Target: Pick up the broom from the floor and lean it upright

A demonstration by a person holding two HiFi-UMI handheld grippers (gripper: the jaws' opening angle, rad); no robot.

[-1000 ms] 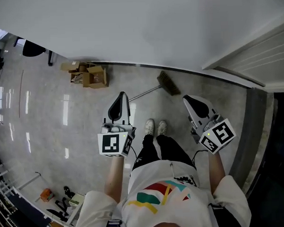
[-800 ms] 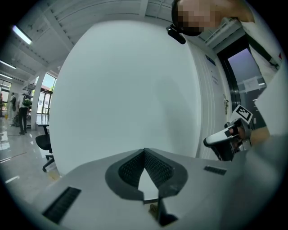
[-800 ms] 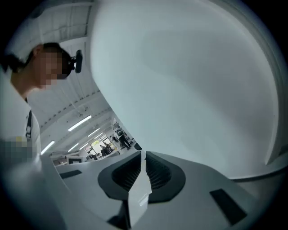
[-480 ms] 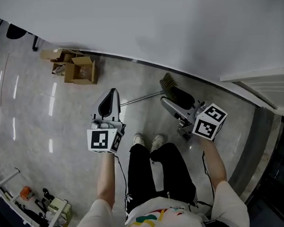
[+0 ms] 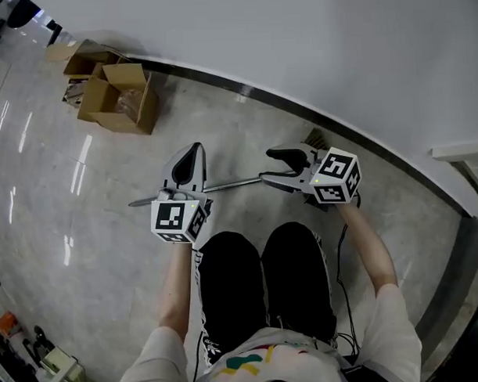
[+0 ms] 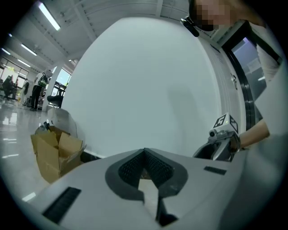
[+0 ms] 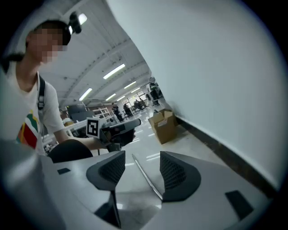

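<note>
Head view, slim metal-handled broom (image 5: 231,183) flat on glossy grey floor (image 5: 83,199) near its wall edge, right gripper (image 5: 276,166) jaws just opened, handle between them ungripped, left gripper (image 5: 193,149) clenched, empty, brown cardboard box (image 5: 114,100) against wall.

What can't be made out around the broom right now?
- Broom head: head view, mostly hidden behind the right gripper; only a bristle edge shows.
- Handle: right gripper view, runs between the open jaws; its near end slips behind one pad, so contact is unclear.
- Left gripper view: the left gripper's own body blocks everything below; no broom shows.
</note>
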